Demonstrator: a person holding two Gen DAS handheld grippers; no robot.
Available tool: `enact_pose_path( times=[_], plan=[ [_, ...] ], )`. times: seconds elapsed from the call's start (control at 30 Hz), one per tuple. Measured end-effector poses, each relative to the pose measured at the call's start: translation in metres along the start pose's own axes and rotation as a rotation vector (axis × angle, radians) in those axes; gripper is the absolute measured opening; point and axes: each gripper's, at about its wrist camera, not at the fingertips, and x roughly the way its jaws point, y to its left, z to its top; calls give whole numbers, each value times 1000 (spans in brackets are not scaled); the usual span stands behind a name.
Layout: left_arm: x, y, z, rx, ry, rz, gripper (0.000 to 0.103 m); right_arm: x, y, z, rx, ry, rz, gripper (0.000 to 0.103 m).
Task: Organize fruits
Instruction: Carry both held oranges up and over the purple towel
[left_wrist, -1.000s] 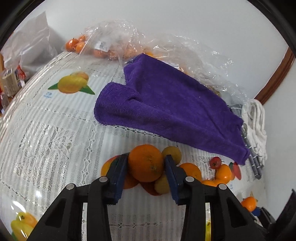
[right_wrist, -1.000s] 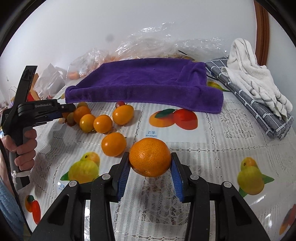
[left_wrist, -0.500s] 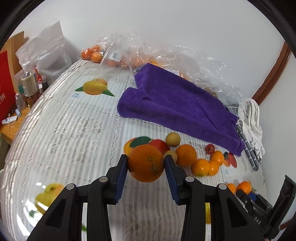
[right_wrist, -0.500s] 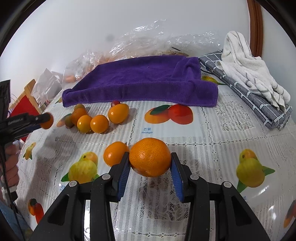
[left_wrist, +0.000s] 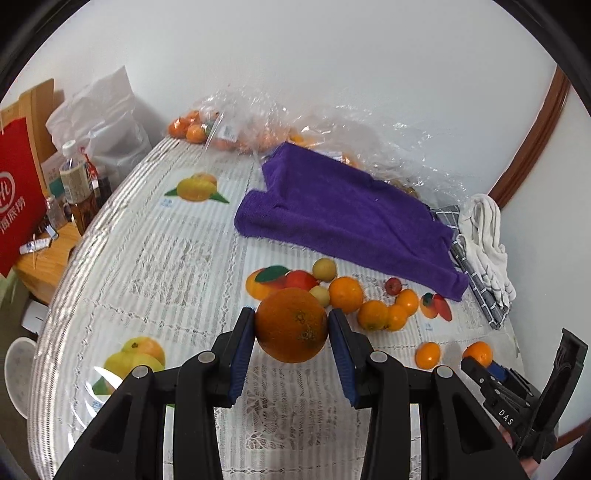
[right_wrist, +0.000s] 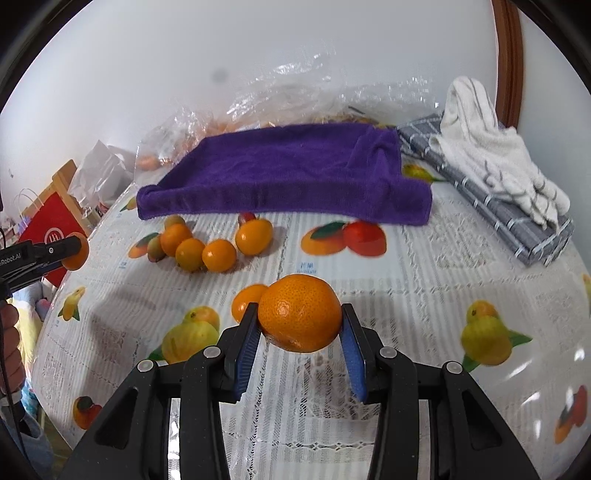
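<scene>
My left gripper (left_wrist: 291, 334) is shut on a dark orange (left_wrist: 291, 325) and holds it above the table. My right gripper (right_wrist: 300, 332) is shut on a mandarin (right_wrist: 299, 312), also held above the table. A purple towel (left_wrist: 343, 210) lies spread at the back of the table; it also shows in the right wrist view (right_wrist: 288, 170). A cluster of small oranges (right_wrist: 201, 247) and a few paler fruits (left_wrist: 325, 268) lie in front of the towel. One loose orange (right_wrist: 246, 301) lies just behind the right gripper. The left gripper (right_wrist: 55, 253) shows at the left of the right wrist view.
Clear plastic bags with more oranges (left_wrist: 258, 129) lie behind the towel. Folded grey and white cloths (right_wrist: 495, 173) lie at the right. A red bag (left_wrist: 18, 192) and bottles (left_wrist: 75, 184) stand off the table's left edge. The tablecloth carries printed fruit pictures (right_wrist: 484, 334).
My left gripper has lifted the orange up and back from the fruit cluster, which now lies farther away. My right gripper has held the mandarin nearly still, drifting slightly back.
</scene>
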Motion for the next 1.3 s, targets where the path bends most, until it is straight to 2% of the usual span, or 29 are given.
enact_pose_path(
  times=[0.2, 0.43, 0.6, 0.8, 0.97, 1.3],
  plan=[
    [-9, -17, 21, 25, -18, 15, 38, -11, -3, 27, -8, -38, -6, 42],
    [-10, -44, 64, 81, -46, 59, 38, -10, -5, 77, -13, -87, -15, 42],
    [-1, -65, 97, 120, -77, 47, 38, -6, -7, 113, -14, -124, -28, 42],
    [25, -88, 130, 142, -92, 9, 38, 12, -13, 148, -19, -143, -47, 42],
    [55, -96, 151, 141, -89, -1, 38, 38, -18, 167, -10, -121, -53, 42],
    [110, -80, 167, 104, -48, 26, 38, 98, -25, 189, 3, -77, -55, 42]
  ],
)
